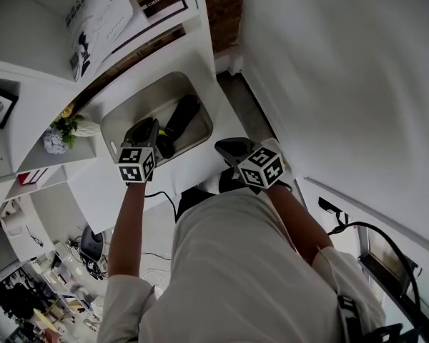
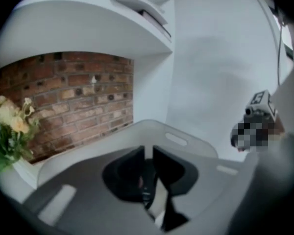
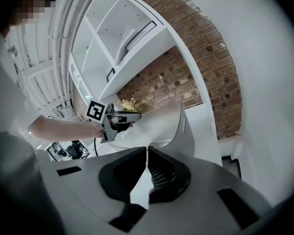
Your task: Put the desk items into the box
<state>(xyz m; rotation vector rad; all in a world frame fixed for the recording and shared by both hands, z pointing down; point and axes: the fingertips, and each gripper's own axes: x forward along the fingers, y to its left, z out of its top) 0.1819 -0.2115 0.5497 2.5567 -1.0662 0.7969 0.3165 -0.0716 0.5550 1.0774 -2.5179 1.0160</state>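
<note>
Hovering at the left rim of the pale grey, round-cornered plastic box, the left gripper has its jaws drawn almost together, with only a thin slit and nothing between them. The box sits on the white desk under the shelving. A long black item lies inside it, just beyond the left gripper's tips. The right gripper is held off the box's right side, clear of it, closed and empty.
</note>
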